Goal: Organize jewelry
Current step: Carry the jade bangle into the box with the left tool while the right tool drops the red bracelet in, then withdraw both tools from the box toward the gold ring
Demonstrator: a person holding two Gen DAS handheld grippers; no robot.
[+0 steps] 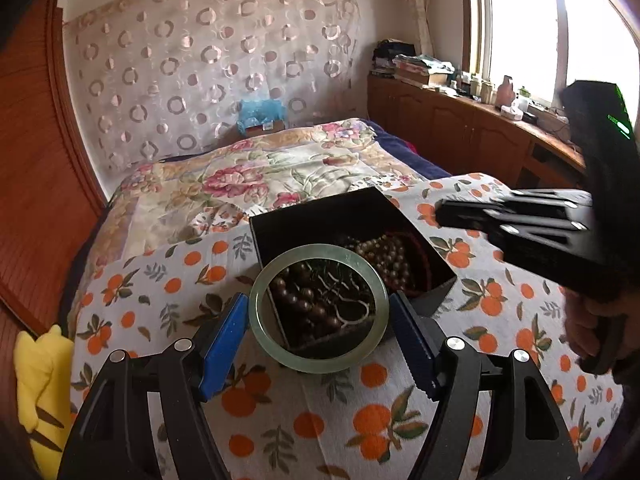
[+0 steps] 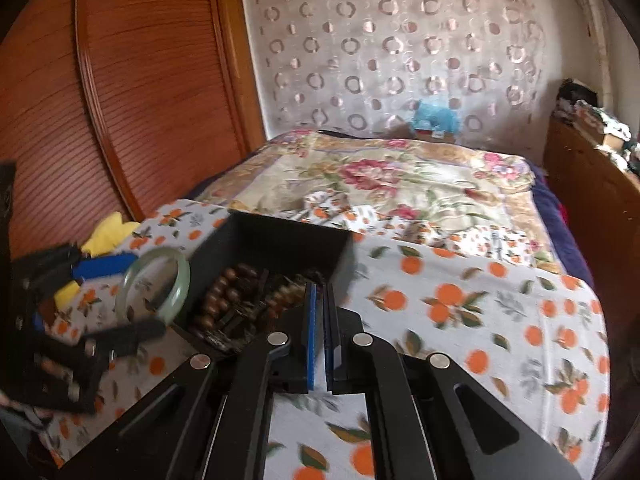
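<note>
1. Our left gripper [image 1: 318, 322] clamps a pale green jade bangle [image 1: 318, 308] across its width, blue pads pressing the rim on both sides; the bangle hangs in the air just in front of the black jewelry box [image 1: 352, 240], overlapping its near corner.
2. Our right gripper [image 2: 320, 328] has its blue pads drawn almost together with only a thin slit between them, and we see nothing held there; it points at the box's right near edge.
3. Inside the box lie dark brown wooden beads [image 1: 304, 304], a lighter bead string [image 1: 384, 256] and a reddish strand, all heaped together.
4. The box sits on an orange-print cloth [image 1: 360, 420] spread over the bed; we see no loose jewelry on the cloth around the box.
5. We judge the task well along: most pieces are boxed, and the bangle is left to go in.
6. The right wrist view shows the bangle [image 2: 160, 284] tilted and clear of the box's left wall, which the left wrist view cannot settle; the left wrist view alone shows the box's contents plainly.
</note>
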